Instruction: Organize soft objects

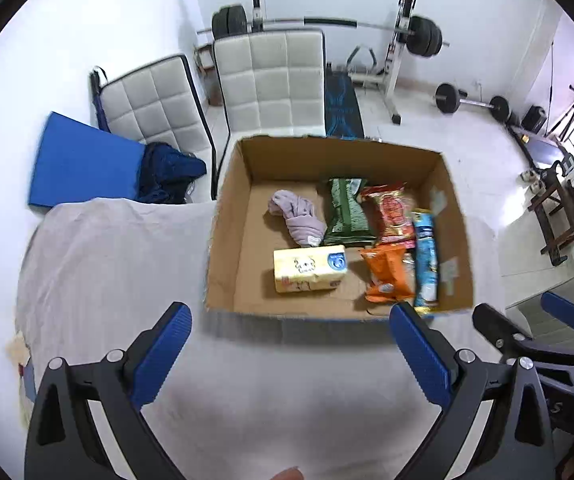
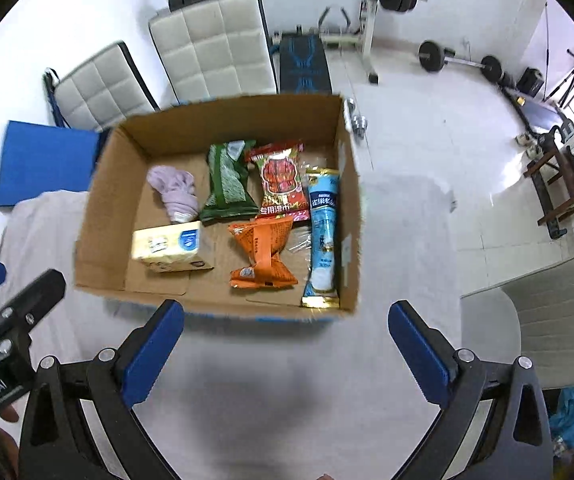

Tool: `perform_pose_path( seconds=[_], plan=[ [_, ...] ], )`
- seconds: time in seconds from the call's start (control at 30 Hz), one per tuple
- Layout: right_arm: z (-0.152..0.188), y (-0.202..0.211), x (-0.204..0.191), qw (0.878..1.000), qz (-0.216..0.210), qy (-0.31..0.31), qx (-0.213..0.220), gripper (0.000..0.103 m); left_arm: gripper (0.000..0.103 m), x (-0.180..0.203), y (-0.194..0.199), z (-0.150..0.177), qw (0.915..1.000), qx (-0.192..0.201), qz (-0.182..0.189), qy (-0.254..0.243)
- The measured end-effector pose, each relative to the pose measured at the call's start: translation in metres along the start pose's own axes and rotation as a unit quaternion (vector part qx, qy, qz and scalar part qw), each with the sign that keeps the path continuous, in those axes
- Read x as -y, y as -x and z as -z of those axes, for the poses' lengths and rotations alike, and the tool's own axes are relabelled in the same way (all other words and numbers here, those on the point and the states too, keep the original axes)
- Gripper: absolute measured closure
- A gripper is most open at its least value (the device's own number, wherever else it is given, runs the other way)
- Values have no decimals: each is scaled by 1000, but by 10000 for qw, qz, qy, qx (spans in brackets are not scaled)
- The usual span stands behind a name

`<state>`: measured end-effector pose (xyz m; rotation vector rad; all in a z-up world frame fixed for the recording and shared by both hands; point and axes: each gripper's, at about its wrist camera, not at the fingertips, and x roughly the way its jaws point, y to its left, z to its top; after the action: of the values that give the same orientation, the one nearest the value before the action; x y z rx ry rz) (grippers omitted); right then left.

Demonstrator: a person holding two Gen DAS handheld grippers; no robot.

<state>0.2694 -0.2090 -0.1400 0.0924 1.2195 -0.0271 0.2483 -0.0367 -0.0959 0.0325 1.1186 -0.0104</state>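
An open cardboard box (image 1: pixel 227 216) (image 2: pixel 99 208) stands on a table covered with a white cloth (image 1: pixel 119 264) (image 2: pixel 403 248). Inside lie a lilac cloth bundle (image 1: pixel 297 216) (image 2: pixel 177 192), a yellow tissue pack (image 1: pixel 309 268) (image 2: pixel 171 246), a green packet (image 1: pixel 347 212) (image 2: pixel 229 180), a red snack bag (image 1: pixel 391 212) (image 2: pixel 281 180), an orange bag (image 1: pixel 389 276) (image 2: pixel 263 256) and a light blue tube packet (image 1: pixel 425 256) (image 2: pixel 323 236). My left gripper (image 1: pixel 291 354) and right gripper (image 2: pixel 287 354) hover open and empty over the cloth in front of the box.
Two padded white chairs (image 1: pixel 271 80) (image 2: pixel 211 44) stand behind the table. A blue mat (image 1: pixel 83 164) (image 2: pixel 47 160) leans at the left. A barbell rack (image 1: pixel 399 40) and dumbbells (image 2: pixel 459 62) are at the back. A grey chair (image 2: pixel 547 312) and a wooden chair (image 2: pixel 563 184) stand at the right.
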Motion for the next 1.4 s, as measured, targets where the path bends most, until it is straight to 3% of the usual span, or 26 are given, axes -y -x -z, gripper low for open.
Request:
perform_pose_path(
  seconds=[0.3,0.67,0.97,1.4],
  plan=[
    [59,138,7,9961,-180,75,862,0,1,-5,111,51,9989,451,96,77],
    [127,243,6,9921,-241,242,1205,0,1,-6,187,83,9959,884,114,137],
    [144,285,-5,9872,-18,446,1533,0,0,-4,209,88,9923,1211,107,216],
    [112,286,5,9835,105,266,1785,0,0,-7,208,76,9905,1357,-72,234]
  ],
)
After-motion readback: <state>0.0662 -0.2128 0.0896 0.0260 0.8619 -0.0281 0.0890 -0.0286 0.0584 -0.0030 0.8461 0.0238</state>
